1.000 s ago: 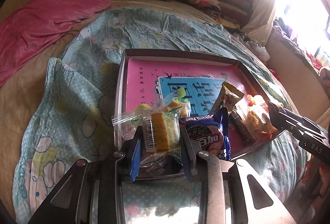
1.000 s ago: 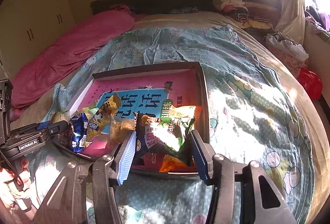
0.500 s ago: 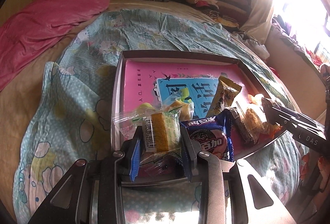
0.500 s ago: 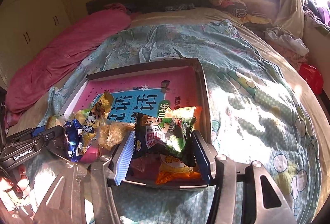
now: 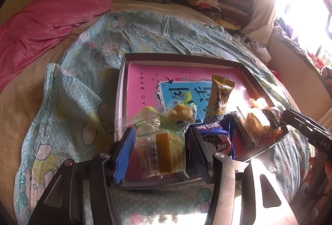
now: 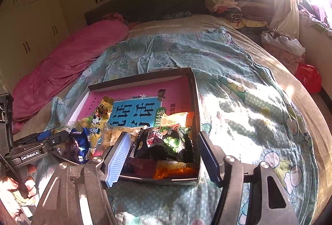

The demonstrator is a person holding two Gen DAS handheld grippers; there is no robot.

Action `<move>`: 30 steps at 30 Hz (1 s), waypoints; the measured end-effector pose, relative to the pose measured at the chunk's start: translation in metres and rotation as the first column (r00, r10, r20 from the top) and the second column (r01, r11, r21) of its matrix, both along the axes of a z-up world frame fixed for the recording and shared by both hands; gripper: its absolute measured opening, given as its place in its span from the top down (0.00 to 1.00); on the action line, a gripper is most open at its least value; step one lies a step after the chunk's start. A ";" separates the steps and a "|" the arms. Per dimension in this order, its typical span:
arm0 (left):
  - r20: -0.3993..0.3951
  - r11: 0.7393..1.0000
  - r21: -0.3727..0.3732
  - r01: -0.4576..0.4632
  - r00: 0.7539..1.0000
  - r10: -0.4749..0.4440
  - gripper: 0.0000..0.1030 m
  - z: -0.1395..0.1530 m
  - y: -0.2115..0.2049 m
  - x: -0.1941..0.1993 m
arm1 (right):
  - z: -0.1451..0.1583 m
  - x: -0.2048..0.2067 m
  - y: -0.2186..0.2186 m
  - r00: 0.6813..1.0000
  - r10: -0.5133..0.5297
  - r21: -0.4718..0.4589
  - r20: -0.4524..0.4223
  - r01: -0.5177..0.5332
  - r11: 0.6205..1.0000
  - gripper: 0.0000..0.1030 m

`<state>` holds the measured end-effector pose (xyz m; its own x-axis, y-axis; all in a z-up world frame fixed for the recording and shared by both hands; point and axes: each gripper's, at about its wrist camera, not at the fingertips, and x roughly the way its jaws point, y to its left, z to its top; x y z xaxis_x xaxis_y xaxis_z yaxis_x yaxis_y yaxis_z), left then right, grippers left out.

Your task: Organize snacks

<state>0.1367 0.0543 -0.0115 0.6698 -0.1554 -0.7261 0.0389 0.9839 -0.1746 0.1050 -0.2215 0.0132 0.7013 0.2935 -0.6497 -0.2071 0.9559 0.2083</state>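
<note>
Both grippers are at the release step, letting snacks go into the shallow box (image 5: 244, 71) that lies on the bed (image 5: 68, 100). The left gripper (image 5: 161, 154) has its fingers opening; the clear-wrapped cake (image 5: 161, 152) lies between them, the blue pad standing just off its edge, so it looks freed, resting at the box's near end. Just beyond the far-side finger sits a blue cookie packet (image 5: 215, 138), and further out a yellow bar (image 5: 220, 96) leans on the heap.

The right gripper (image 6: 164, 154) is opening too, with the dark pea snack bag (image 6: 166, 144) between its fingers, touching neither pad (the gaps show on both sides). An orange packet (image 6: 178, 119) lies just past the fingertips, against the box wall.

Next, I judge, each hand should back straight out along its fingers without snagging a wrapper, then seek any snack not yet boxed.
</note>
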 end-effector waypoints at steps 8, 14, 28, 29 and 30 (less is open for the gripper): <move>0.048 1.000 -0.010 -0.001 0.999 0.002 0.31 0.012 0.000 -0.007 | 0.014 -0.015 -0.001 0.999 0.002 0.013 0.043 -0.003 1.000 0.33; 0.082 0.999 0.001 -0.049 0.995 0.049 0.27 0.027 0.006 -0.020 | 0.025 -0.032 0.001 0.996 0.009 0.009 0.091 -0.010 1.000 0.29; -0.048 1.000 0.015 -0.026 0.998 0.027 0.26 0.023 -0.035 -0.086 | 0.012 -0.083 0.018 0.999 0.032 -0.079 0.008 -0.031 0.996 0.13; -0.058 1.000 0.017 -0.020 0.998 0.021 0.26 0.021 -0.038 -0.090 | 0.012 -0.086 0.018 0.999 0.032 -0.082 0.006 -0.032 0.996 0.13; -0.066 1.000 0.014 -0.014 0.998 0.015 0.26 0.020 -0.041 -0.093 | 0.012 -0.089 0.018 1.000 0.031 -0.087 0.007 -0.030 0.996 0.12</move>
<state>0.0433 0.0136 0.0087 0.6223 -0.1363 -0.7708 0.0136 0.9865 -0.1635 0.0164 -0.2037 0.0250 0.6984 0.2575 -0.6678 -0.2378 0.9635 0.1229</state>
